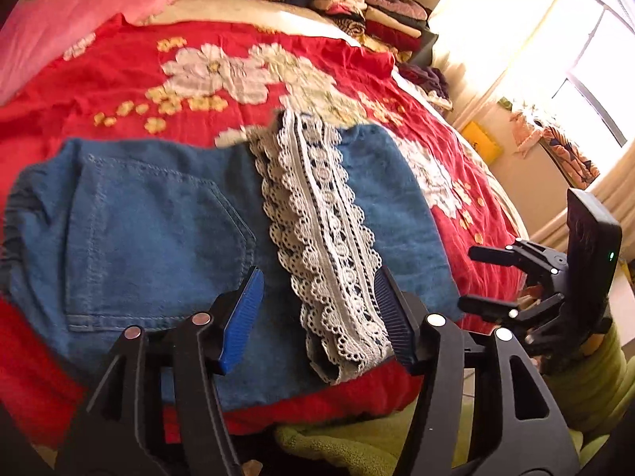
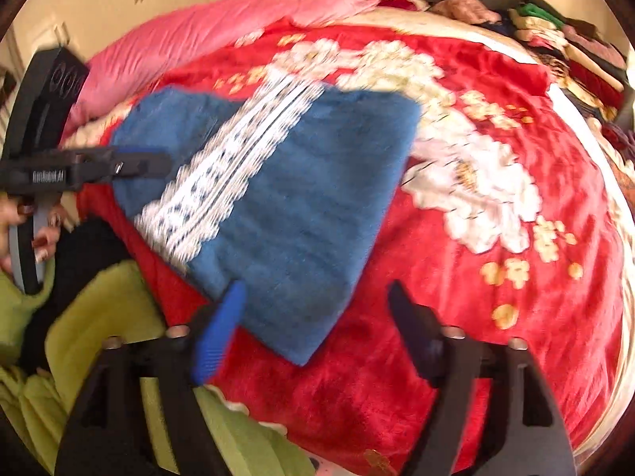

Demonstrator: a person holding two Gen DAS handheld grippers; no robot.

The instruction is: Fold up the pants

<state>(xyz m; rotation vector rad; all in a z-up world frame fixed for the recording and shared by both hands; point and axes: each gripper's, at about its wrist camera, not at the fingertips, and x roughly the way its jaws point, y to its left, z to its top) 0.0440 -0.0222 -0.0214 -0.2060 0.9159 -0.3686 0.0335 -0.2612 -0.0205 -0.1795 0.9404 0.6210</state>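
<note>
Blue denim pants (image 1: 158, 230) with a white lace stripe (image 1: 325, 238) lie folded into a compact stack on the red floral bedspread (image 1: 198, 51). My left gripper (image 1: 317, 309) is open just above their near edge, the lace end between its blue pads, not pinched. My right gripper (image 2: 317, 317) is open and empty over the pants' near corner (image 2: 301, 238). The right gripper also shows at the right of the left wrist view (image 1: 496, 277). The left gripper shows at the left of the right wrist view (image 2: 119, 166).
A pink blanket (image 1: 79, 12) lies at the bed's far left. Stacks of folded clothes (image 1: 369, 12) sit at the far right corner. A bright window (image 1: 575, 59) is on the right. My green garment (image 2: 99, 317) hangs below the bed's near edge.
</note>
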